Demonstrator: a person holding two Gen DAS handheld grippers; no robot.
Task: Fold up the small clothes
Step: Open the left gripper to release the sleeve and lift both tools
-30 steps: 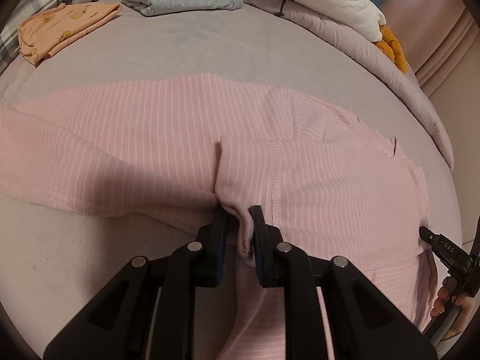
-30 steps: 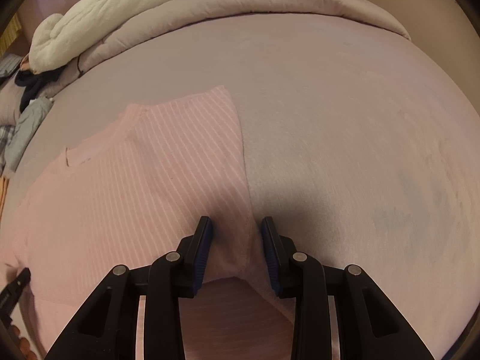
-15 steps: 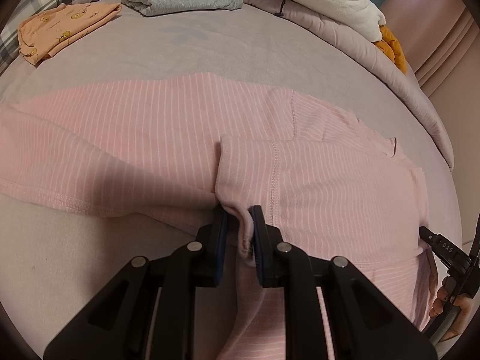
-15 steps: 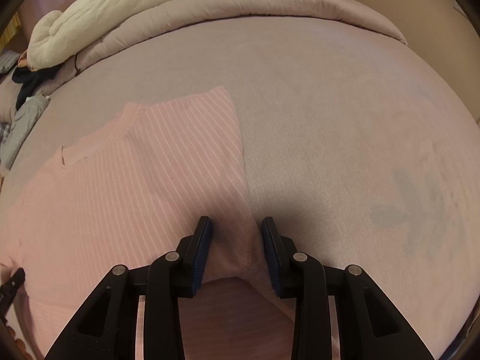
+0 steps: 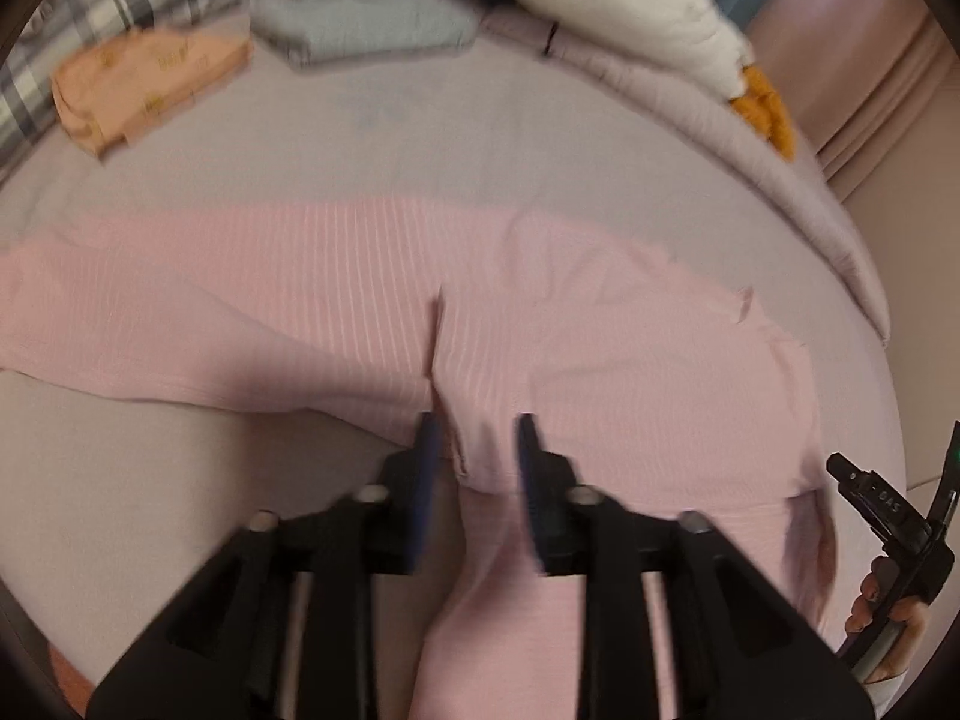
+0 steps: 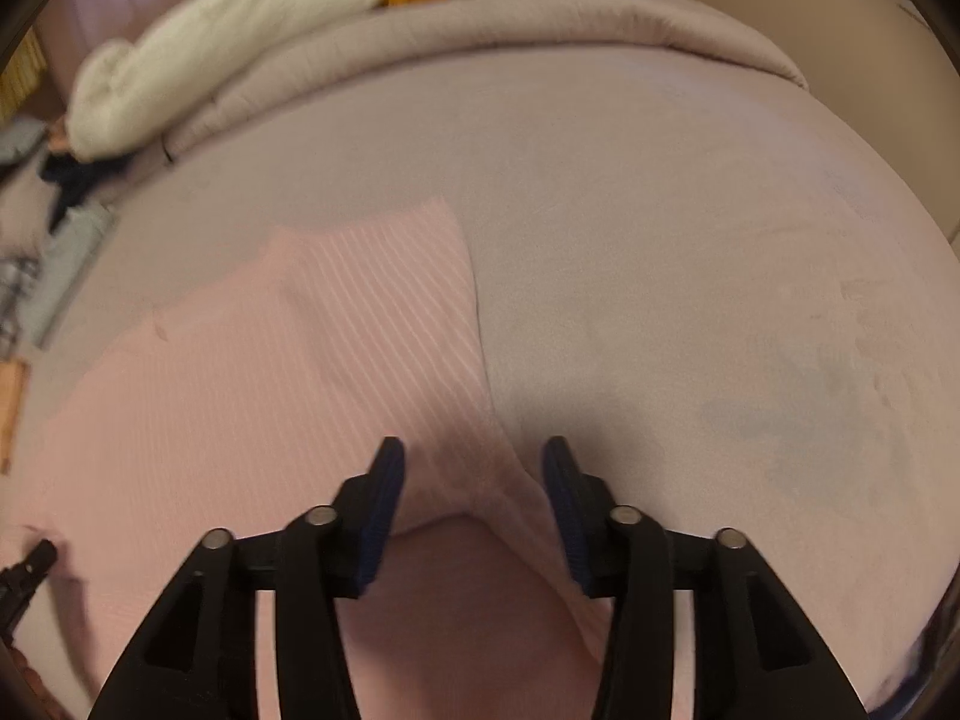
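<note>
The left gripper (image 5: 474,450) has its fingers (image 5: 427,450) parting, and the folded edge of the pink striped garment (image 5: 600,360) lies loose in the gap, no longer pinched. The right gripper (image 6: 471,474) is likewise opening; a ridge of the same pink cloth sits between its fingers (image 6: 384,480) without being pressed. The garment lies spread across the mauve bed (image 6: 660,240), one part doubled over the body, its long portion running off to the left in the left wrist view. Farther out, at the bed's far edge, rest a folded grey garment (image 5: 360,30), a folded orange garment (image 5: 144,84), a white plush toy (image 6: 198,54) and a rolled duvet (image 6: 510,42).

The risk from here, as I judge it, is that the soft knit clings to a rubber pad as the hands draw away, dragging the fresh fold open or skewing its edge; a small bunched ridge under the right gripper could also set as a wrinkle.

Against the earlier frames, both pairs of fingers were closed on the cloth and now stand apart. Both views also show more of the bed and are blurred, so the hands seem to have lifted while the garment has stayed in place.
</note>
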